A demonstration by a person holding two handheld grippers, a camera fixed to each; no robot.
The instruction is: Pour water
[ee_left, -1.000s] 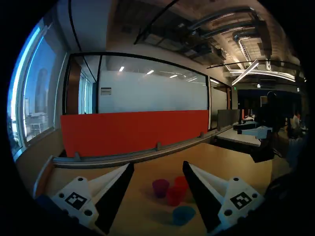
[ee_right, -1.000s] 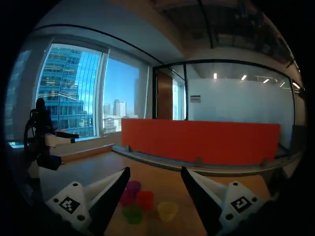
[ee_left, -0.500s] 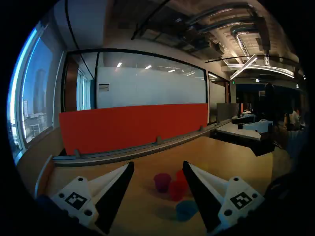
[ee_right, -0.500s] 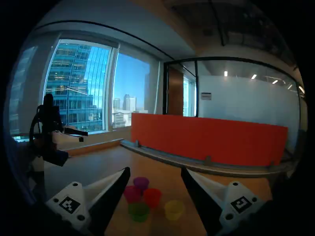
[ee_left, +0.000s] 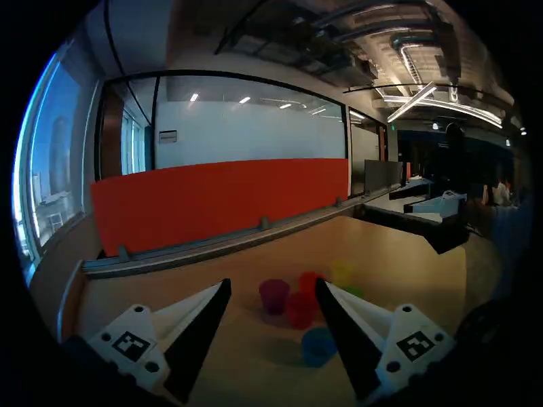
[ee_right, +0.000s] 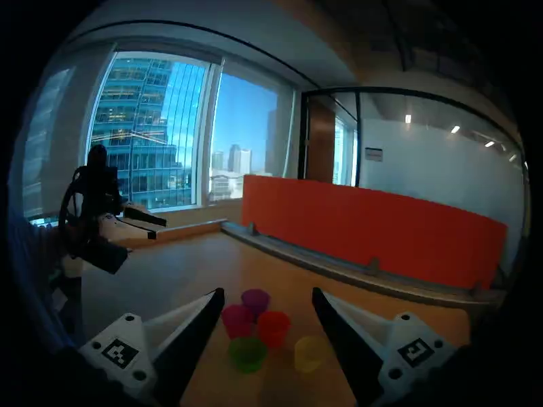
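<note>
Wooden table (ee_left: 400,264) ends at an orange divider (ee_left: 217,197) along its far edge. The left gripper (ee_left: 271,285) hangs with jaws spread wide and empty, and the right gripper (ee_right: 267,293) likewise. Ahead of both, mid-table, stands a tight cluster of cups (ee_left: 298,308). The blue cup (ee_left: 317,344) is nearest the left gripper; the green cup (ee_right: 247,353) and yellow cup (ee_right: 310,353) are nearest the right.
</note>
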